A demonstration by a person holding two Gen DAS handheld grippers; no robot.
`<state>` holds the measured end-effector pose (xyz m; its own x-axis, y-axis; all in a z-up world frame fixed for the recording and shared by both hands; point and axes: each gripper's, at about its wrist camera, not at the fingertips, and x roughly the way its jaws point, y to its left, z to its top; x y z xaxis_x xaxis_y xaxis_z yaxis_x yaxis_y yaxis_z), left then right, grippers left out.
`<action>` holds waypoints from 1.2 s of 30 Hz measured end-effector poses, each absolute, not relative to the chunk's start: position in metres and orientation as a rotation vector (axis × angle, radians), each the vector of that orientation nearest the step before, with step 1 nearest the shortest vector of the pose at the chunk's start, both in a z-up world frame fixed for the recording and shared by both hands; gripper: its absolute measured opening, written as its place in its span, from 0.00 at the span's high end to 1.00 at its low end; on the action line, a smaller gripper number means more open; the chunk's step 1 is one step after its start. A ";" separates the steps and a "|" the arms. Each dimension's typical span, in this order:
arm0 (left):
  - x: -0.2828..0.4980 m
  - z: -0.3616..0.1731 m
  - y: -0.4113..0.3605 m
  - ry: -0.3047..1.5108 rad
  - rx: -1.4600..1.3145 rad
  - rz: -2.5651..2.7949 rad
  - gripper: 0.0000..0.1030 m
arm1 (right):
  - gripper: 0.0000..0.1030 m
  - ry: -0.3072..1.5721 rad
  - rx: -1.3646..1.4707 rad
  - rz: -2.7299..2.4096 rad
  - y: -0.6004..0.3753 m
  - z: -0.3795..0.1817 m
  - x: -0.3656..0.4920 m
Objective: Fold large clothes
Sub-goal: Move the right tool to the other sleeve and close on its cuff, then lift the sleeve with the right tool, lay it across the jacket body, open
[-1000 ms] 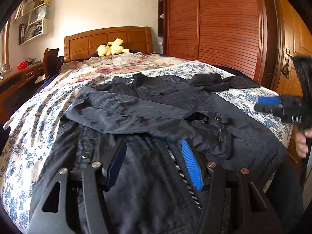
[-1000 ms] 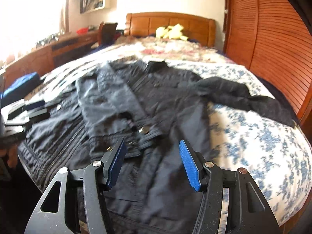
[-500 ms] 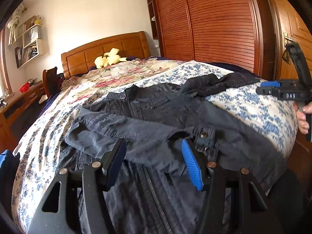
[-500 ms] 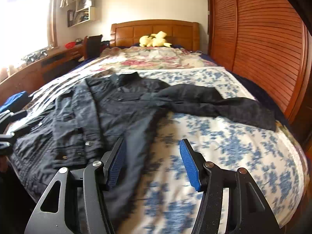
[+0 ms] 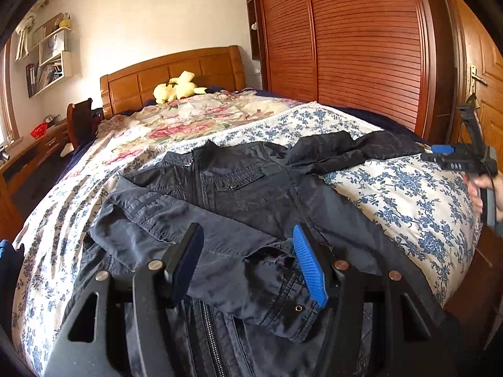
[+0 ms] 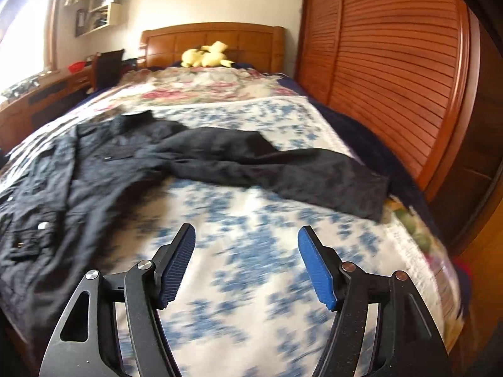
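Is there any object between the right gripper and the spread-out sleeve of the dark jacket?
Nothing visible. Between the open right gripper and the sleeve of the jacket lies only bare floral bedspread. The plush toy sits far off, by the headboard.

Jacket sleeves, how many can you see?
2. One sleeve of the dark blue jacket lies folded across its front; the other stretches sideways over the floral bedspread.

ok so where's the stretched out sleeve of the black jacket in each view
Left wrist view: the sleeve lies upper right of centre, running right toward the bed edge, beyond the left claw.
Right wrist view: the sleeve crosses the middle, its cuff at right, beyond the right claw.
Shared landmark: the yellow plush toy at the headboard.
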<state>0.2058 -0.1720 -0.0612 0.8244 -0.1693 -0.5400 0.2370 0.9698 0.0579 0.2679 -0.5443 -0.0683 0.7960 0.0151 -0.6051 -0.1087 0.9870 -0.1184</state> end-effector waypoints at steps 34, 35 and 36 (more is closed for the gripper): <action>0.221 -0.046 -0.150 0.623 0.103 -0.259 0.43 | 0.83 0.901 0.067 -0.176 -0.692 -0.097 0.399; 0.222 -0.043 -0.147 0.625 0.092 -0.265 0.43 | 0.92 0.896 0.050 -0.180 -0.688 -0.096 0.400; 0.222 -0.039 -0.144 0.623 0.084 -0.276 0.43 | 0.94 0.880 0.018 -0.197 -0.682 -0.092 0.399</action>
